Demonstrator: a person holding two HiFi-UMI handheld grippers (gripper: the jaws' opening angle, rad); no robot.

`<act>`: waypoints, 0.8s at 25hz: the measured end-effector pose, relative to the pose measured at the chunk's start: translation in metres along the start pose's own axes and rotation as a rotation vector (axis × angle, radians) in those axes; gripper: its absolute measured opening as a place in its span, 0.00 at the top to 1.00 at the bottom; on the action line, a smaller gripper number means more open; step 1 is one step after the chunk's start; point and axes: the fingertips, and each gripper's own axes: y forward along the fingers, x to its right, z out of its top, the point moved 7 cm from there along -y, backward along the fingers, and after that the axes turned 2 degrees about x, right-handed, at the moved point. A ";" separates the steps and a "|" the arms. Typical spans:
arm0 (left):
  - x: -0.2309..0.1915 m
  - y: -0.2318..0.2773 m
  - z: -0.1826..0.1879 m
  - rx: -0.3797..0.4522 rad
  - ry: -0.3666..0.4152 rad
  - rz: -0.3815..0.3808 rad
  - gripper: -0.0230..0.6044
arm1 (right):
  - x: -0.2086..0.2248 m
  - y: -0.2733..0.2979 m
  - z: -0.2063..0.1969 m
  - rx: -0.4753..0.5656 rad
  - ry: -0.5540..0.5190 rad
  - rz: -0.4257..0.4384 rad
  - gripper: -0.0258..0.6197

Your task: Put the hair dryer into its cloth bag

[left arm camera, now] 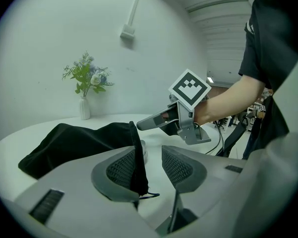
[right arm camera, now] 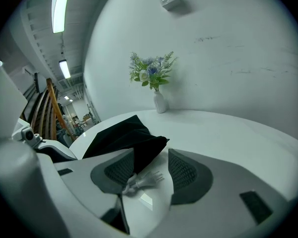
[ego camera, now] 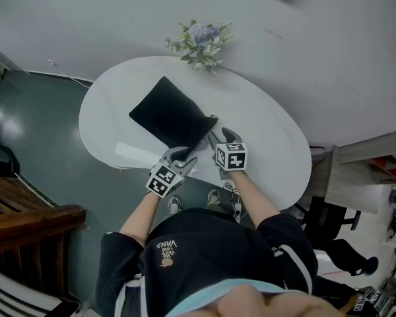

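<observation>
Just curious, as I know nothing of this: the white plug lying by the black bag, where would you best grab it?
Probably by the thick body of the plug, behind the prongs, coming down from above on the near side. It lies flat on the table beside the bag, and the open jaws of the right gripper straddle it.

Black cloth bag (ego camera: 170, 116), lying on white table (ego camera: 270, 144), grey plug (right arm camera: 144, 180) just beside its mouth

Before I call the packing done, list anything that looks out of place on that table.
One thing: a pale power plug lies on the white table just outside the mouth of the black cloth bag, between the open jaws of the right claw. Nothing looks spilled or damaged.
</observation>
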 end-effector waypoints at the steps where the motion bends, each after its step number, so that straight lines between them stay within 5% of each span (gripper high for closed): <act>1: 0.001 -0.002 0.000 -0.001 0.012 0.006 0.70 | -0.002 -0.004 -0.001 0.006 0.008 -0.005 0.60; 7: 0.018 -0.013 -0.006 -0.007 0.084 0.033 0.62 | -0.018 -0.032 -0.011 0.044 0.051 -0.044 0.61; 20: 0.025 -0.058 -0.010 0.097 0.132 0.002 0.62 | -0.078 -0.089 -0.042 0.127 0.082 -0.072 0.61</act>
